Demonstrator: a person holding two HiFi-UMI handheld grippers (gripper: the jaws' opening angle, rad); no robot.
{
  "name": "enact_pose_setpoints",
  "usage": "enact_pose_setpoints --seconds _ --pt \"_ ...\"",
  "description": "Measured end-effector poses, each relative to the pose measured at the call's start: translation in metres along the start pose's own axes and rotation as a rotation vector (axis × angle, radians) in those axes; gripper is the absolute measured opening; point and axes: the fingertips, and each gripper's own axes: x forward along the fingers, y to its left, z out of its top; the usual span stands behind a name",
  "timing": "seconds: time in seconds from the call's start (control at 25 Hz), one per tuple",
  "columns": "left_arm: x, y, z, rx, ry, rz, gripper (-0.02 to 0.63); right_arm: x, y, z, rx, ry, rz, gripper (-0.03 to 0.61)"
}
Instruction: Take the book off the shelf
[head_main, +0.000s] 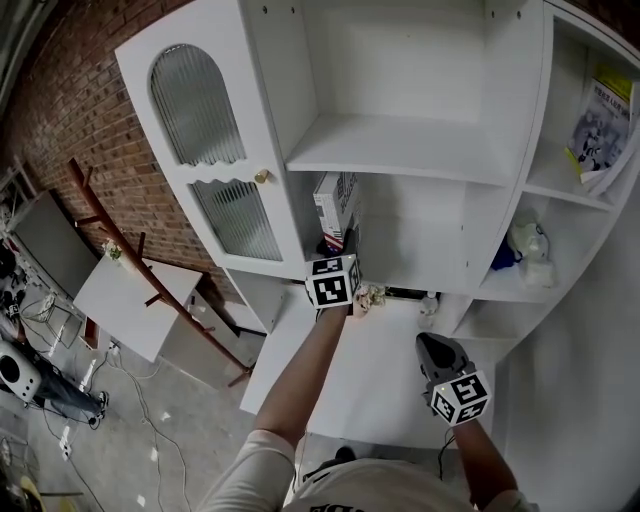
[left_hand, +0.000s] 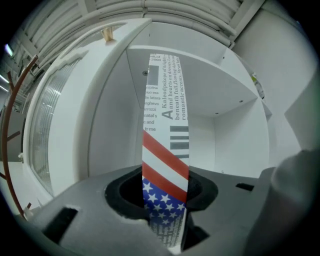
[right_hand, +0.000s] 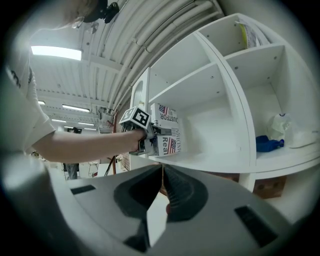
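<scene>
Your left gripper (head_main: 345, 245) fingers pinch the upright book (left_hand: 165, 125) by its near edge, ready to draw it off the shelf (right_hand: 215, 160); your right gripper (right_hand: 161, 190) fingers sit closed, empty.

L tool (head_main: 341, 256) clamped, extended; R tool (head_main: 430, 346) closed.

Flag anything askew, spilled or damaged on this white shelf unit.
Nothing looks spilled or broken. A booklet leans at a slant in the upper right compartment, a white bag lies slumped on the shelf below it, and the glass cabinet door stands open.
</scene>
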Motion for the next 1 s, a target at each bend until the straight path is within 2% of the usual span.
enact_pose_setpoints --seconds 0.56,0.84,1.0 --pt "-0.071 -0.005 0.003 0.026 -0.029 -0.088 0.164 0.004 0.037 -0.002 0.003 -0.002 0.018 0.031" --pt "-0.102 0.002 0.001 0.089 -0.055 -0.112 0.166 0.011 0.049 0.000 -0.008 -0.004 0.003 0.031" --pt "-0.116 0.010 -0.001 0.085 -0.066 -0.133 0.166 0.013 0.051 0.002 -0.013 -0.005 -0.028 0.031"
